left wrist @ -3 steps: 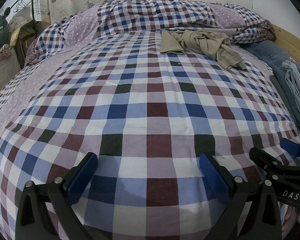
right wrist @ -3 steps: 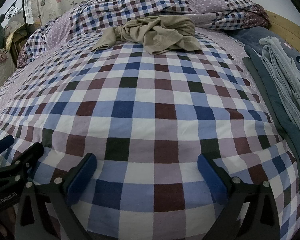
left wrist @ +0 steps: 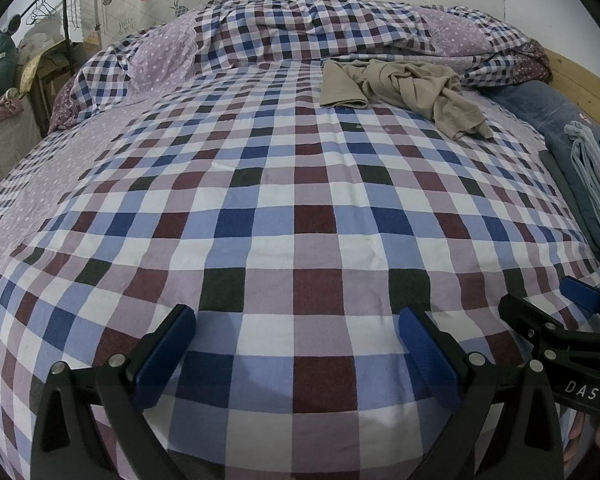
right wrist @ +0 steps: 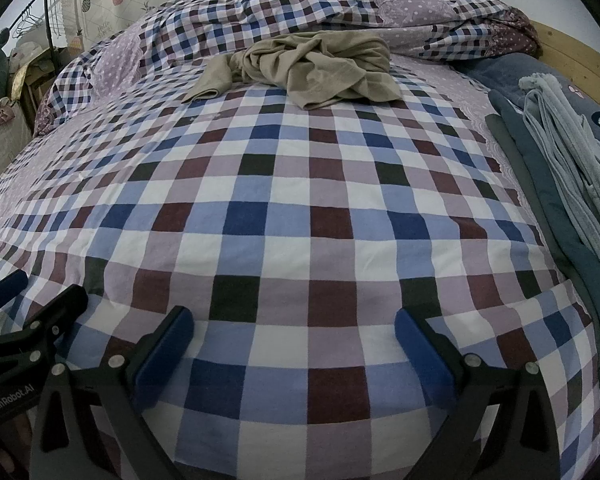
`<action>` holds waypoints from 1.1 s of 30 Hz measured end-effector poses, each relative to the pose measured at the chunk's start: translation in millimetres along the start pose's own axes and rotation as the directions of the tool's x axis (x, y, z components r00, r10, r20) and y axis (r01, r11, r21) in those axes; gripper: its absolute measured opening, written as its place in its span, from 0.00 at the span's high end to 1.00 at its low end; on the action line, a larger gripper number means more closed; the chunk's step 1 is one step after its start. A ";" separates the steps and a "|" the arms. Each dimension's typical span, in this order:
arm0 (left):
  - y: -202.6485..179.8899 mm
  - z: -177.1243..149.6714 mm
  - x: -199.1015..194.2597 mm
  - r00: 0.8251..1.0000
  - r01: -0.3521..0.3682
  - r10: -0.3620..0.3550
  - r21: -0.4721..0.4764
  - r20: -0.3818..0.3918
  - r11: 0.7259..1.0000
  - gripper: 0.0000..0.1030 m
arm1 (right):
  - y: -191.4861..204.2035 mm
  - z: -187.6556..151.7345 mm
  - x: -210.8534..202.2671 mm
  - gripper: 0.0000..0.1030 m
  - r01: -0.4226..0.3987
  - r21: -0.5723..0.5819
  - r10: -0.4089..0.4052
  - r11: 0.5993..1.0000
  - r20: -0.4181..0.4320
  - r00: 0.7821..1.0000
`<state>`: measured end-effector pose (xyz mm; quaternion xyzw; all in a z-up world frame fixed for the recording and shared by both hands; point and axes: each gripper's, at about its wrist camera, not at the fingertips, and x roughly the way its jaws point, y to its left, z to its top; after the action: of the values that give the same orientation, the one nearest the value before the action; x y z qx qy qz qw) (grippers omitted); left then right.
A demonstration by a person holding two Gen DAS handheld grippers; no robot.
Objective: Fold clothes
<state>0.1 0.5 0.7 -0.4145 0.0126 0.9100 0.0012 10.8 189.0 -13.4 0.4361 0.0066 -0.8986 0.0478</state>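
From the left wrist view, the left gripper (left wrist: 296, 344) is hovering low over the near end of the bed (left wrist: 260, 240), its blue-padded fingers (left wrist: 168, 352) standing wide apart with nothing between them. A crumpled beige garment (left wrist: 404, 88) is lying far up the checked bedsheet, just in front of the bunched duvet (left wrist: 300, 28) and well apart from the gripper. Folded grey-blue clothes (left wrist: 588, 172) are sitting along the right edge of the bed. The right gripper (left wrist: 572, 320) is showing at the lower right, just beside the left one.

From the right wrist view, the right gripper (right wrist: 294, 342) is likewise hanging over the near sheet, its fingers (right wrist: 420, 352) spread apart and empty. The beige garment (right wrist: 312, 68) is lying ahead, near the duvet (right wrist: 300, 4). The folded clothes (right wrist: 560, 152) are stretching down the right side. The left gripper (right wrist: 32, 320) is peeking in at the lower left.
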 end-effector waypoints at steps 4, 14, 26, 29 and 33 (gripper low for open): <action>-0.5 0.3 -0.6 1.000 0.001 -0.001 -0.001 0.001 1.000 0.00 | -0.7 0.8 -0.2 0.00 -0.001 0.002 0.001 1.000 -0.002 1.000; -3.5 1.4 -0.7 1.000 -0.002 0.002 0.000 -0.003 1.000 0.00 | -2.4 2.7 -0.7 0.00 -0.005 0.006 0.005 1.000 -0.006 1.000; -0.8 1.0 1.1 1.000 0.007 -0.007 -0.005 -0.012 1.000 0.00 | -7.4 4.4 2.4 0.00 -0.020 0.017 0.021 1.000 -0.021 1.000; 0.3 0.2 1.1 1.000 0.013 -0.013 -0.008 -0.014 1.000 0.00 | -6.9 4.2 2.0 0.00 -0.020 0.019 0.020 1.000 -0.020 1.000; 0.5 -0.1 0.7 1.000 0.014 -0.014 -0.011 -0.018 1.000 0.00 | -6.0 3.6 1.8 0.00 -0.022 0.021 0.022 1.000 -0.016 1.000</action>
<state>-0.2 -0.1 0.1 -0.4226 0.0046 0.9063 0.0052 6.3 194.6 -12.8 0.4438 -0.0072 -0.8945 0.0531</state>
